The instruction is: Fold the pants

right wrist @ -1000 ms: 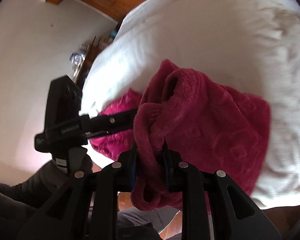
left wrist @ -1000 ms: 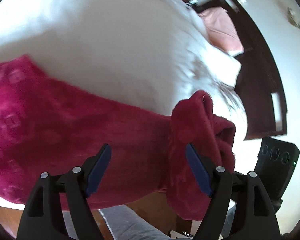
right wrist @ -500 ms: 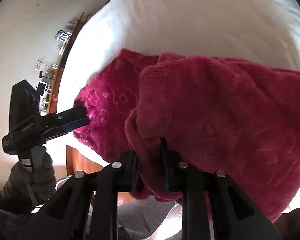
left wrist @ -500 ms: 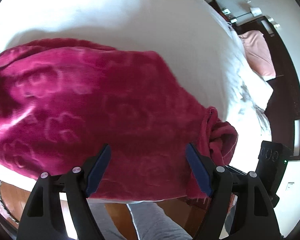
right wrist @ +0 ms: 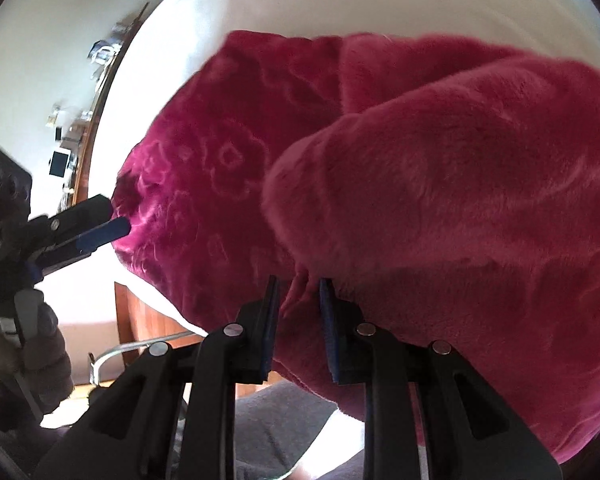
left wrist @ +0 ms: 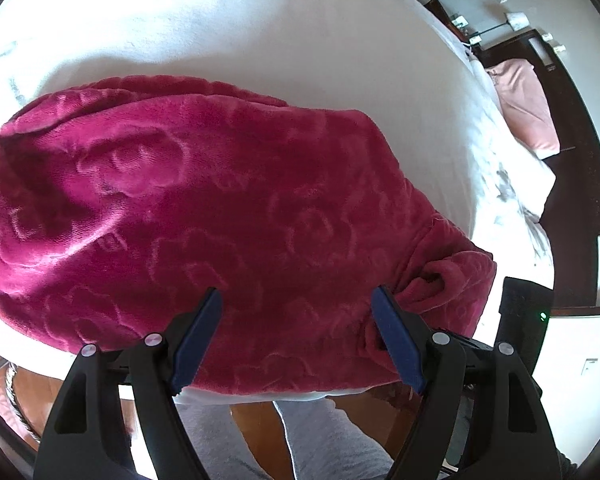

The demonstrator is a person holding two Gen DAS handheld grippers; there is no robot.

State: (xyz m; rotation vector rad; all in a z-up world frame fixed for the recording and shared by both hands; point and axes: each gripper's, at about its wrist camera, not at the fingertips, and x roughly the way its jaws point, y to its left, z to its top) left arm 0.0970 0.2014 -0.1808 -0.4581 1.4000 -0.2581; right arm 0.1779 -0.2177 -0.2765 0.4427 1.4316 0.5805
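Magenta fleece pants with an embossed flower pattern lie bunched on a white bed. My left gripper is open just above the pants' near edge, with nothing between its blue pads. It also shows at the left of the right wrist view, touching the pants' left end. My right gripper is shut on a fold of the pants at the near edge. The right gripper's black body shows at the lower right of the left wrist view.
The bed's near edge and a wooden floor lie just below the grippers. Pillows and a pink cushion rest against a dark headboard at the right. A shelf with small items runs along the far left wall.
The pants have come down from a hanging bunch and spread flat over the bed. Both grippers moved lower toward the bed. My right gripper stays shut on the fold.
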